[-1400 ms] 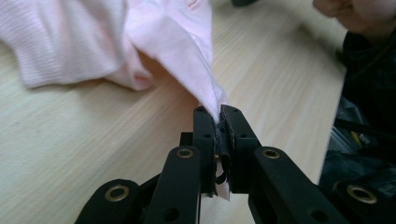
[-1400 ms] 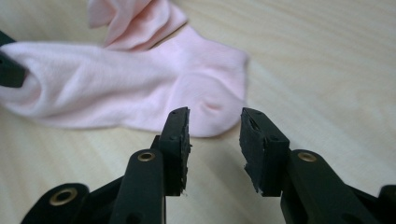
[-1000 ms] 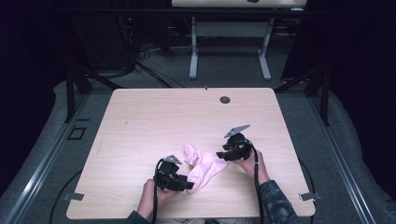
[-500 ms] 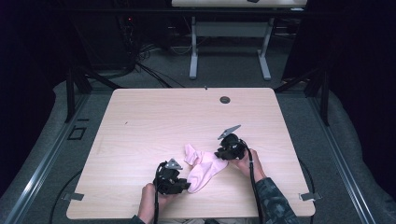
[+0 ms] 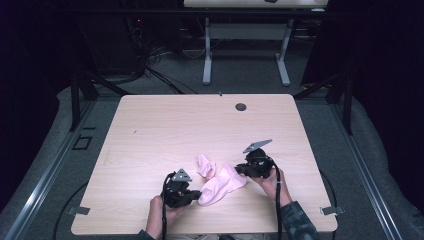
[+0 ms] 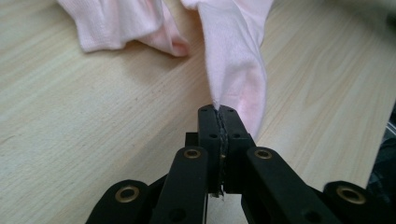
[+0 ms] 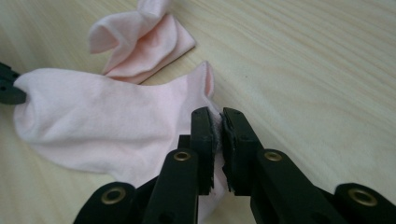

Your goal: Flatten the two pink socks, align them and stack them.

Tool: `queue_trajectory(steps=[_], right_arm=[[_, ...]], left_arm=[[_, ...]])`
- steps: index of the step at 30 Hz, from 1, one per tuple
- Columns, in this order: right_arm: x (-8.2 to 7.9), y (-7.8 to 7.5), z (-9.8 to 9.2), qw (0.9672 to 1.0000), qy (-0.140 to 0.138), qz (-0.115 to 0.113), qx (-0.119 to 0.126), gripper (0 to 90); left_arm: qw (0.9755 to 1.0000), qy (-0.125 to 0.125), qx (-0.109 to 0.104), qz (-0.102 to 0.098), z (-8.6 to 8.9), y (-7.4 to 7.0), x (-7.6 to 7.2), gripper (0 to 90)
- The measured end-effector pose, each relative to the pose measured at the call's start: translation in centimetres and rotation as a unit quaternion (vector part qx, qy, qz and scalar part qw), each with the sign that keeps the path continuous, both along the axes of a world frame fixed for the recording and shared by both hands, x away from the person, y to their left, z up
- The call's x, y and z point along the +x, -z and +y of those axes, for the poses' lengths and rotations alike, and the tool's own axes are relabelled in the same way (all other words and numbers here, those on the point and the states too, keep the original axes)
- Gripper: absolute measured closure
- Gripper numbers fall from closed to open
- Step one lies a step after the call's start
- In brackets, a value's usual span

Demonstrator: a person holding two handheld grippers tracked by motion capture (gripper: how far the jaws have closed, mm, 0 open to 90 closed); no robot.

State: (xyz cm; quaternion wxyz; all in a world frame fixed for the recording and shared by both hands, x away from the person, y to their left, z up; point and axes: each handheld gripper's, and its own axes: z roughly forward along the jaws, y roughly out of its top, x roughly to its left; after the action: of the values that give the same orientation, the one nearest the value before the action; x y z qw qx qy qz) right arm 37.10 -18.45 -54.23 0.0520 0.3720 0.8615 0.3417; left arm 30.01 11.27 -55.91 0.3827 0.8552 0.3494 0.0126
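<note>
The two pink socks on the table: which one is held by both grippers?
The larger, spread-out sock nearer the person. The left gripper pinches one end, the right gripper the other. The crumpled sock lies free behind it.

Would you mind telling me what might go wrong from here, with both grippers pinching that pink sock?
1. The left gripper holds only a thin edge of the pink sock; pulling harder may slip it free.
2. The right gripper also pinches just a small edge of fabric, so stretching could strain the knit or lose the grip.
3. The second pink sock lies crumpled right beside the held one and might get dragged along the table.
</note>
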Motion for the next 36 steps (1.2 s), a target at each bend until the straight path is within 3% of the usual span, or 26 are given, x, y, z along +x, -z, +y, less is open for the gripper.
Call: queue_trajectory(steps=[3, 8, 12, 16, 19, 22, 24, 28, 31, 36], right_arm=[[-1.5, -0.9, -0.5, 0.9999, 0.012, -0.003, 0.007, 83.3], [-4.2, -2.1, -1.1, 0.9991, 0.033, 0.014, 0.022, 83.1], [-6.3, -2.3, -1.4, 0.9986, 0.039, 0.029, 0.023, 82.7], [-7.7, -1.0, -0.9, 0.9973, 0.048, 0.053, 0.015, 82.3], [-8.3, 0.2, -0.4, 0.9967, 0.051, 0.063, -0.002, 82.0], [-8.5, 0.8, 0.0, 0.9972, 0.045, 0.057, -0.014, 79.1], [-8.6, 1.1, 0.3, 0.9976, 0.043, 0.042, -0.034, 69.6], [-8.3, 0.7, 0.1, 0.9987, 0.04, 0.017, -0.025, 50.8], [-7.7, -0.3, 0.1, 0.9991, 0.03, -0.012, -0.029, 39.4], [-6.5, -1.7, 1.2, 0.9982, 0.007, -0.046, -0.039, 25.7]], left_arm=[[0.9999, 0.001, -0.015, 0.007, 0.4, -0.5, -0.1, 89.6], [0.999, 0.015, -0.027, 0.031, 1.0, -1.5, -0.4, 89.6], [0.9985, 0.021, -0.014, 0.048, 1.4, -1.9, -0.7, 89.6], [0.9973, 0.019, 0.005, 0.07, 2.0, -1.2, -0.6, 89.5], [0.9971, 0.016, 0.02, 0.071, 2.2, -0.7, -0.8, 89.4], [0.9976, 0.004, 0.04, 0.056, 2.2, -0.5, -0.9, 86.0], [0.9979, -0.017, 0.041, 0.046, 2.5, -0.4, -0.7, 69.6], [0.9978, -0.058, 0.029, 0.012, 3.7, -0.2, -0.7, 37.5], [0.9956, -0.086, 0.034, -0.018, 4.6, 0.2, -0.7, 24.8], [0.9883, -0.127, 0.062, -0.057, 5.6, 1.2, -0.7, 14.0]])
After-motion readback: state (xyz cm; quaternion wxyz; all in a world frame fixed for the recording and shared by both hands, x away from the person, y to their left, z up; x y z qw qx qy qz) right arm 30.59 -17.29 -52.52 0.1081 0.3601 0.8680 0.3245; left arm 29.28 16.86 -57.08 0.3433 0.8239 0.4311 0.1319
